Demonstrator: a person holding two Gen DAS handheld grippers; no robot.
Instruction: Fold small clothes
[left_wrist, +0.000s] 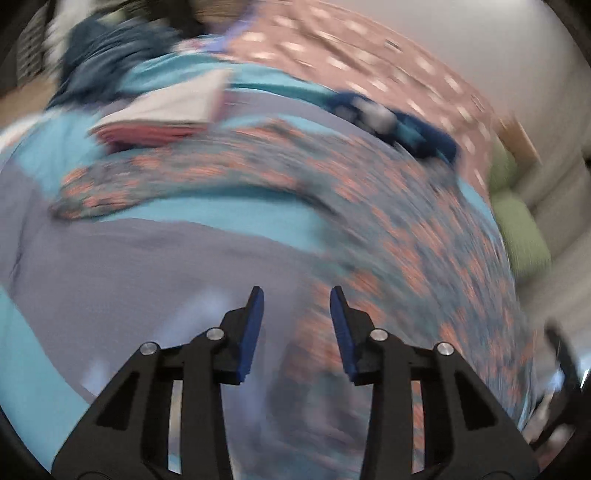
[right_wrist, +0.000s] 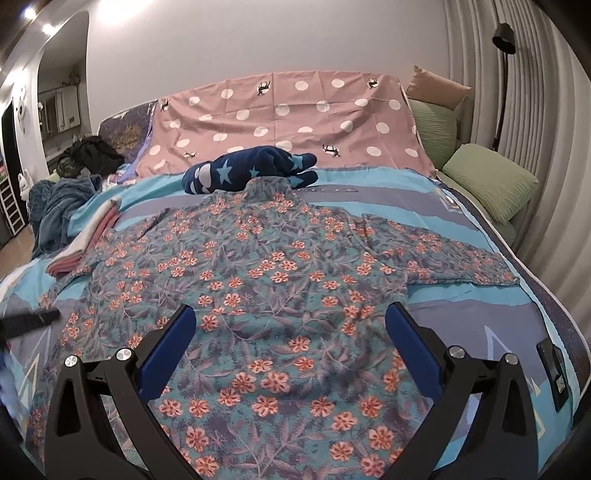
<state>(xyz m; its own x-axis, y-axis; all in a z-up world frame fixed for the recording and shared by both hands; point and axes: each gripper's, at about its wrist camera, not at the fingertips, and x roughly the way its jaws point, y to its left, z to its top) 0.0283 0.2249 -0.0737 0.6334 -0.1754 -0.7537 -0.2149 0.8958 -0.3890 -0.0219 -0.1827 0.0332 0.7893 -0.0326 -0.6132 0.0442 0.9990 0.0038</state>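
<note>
A small long-sleeved top in teal with orange flowers (right_wrist: 266, 280) lies spread flat on the bed, sleeves out to both sides. My right gripper (right_wrist: 290, 314) is wide open and empty above its lower hem. My left gripper (left_wrist: 297, 295) is open and empty over the bedspread at the top's left side; the flowered top (left_wrist: 406, 229) shows blurred to its right, its left sleeve (left_wrist: 147, 184) stretched across. The left gripper's black tip (right_wrist: 33, 321) shows at the left edge of the right wrist view.
A navy star-patterned garment (right_wrist: 251, 170) lies behind the top's collar. A folded pink and white stack (right_wrist: 88, 240) sits at the left. A blue blanket (right_wrist: 55, 214), green pillows (right_wrist: 487, 181), a pink dotted sheet (right_wrist: 288, 118) and a phone (right_wrist: 554, 373) are around the striped bedspread (right_wrist: 443, 317).
</note>
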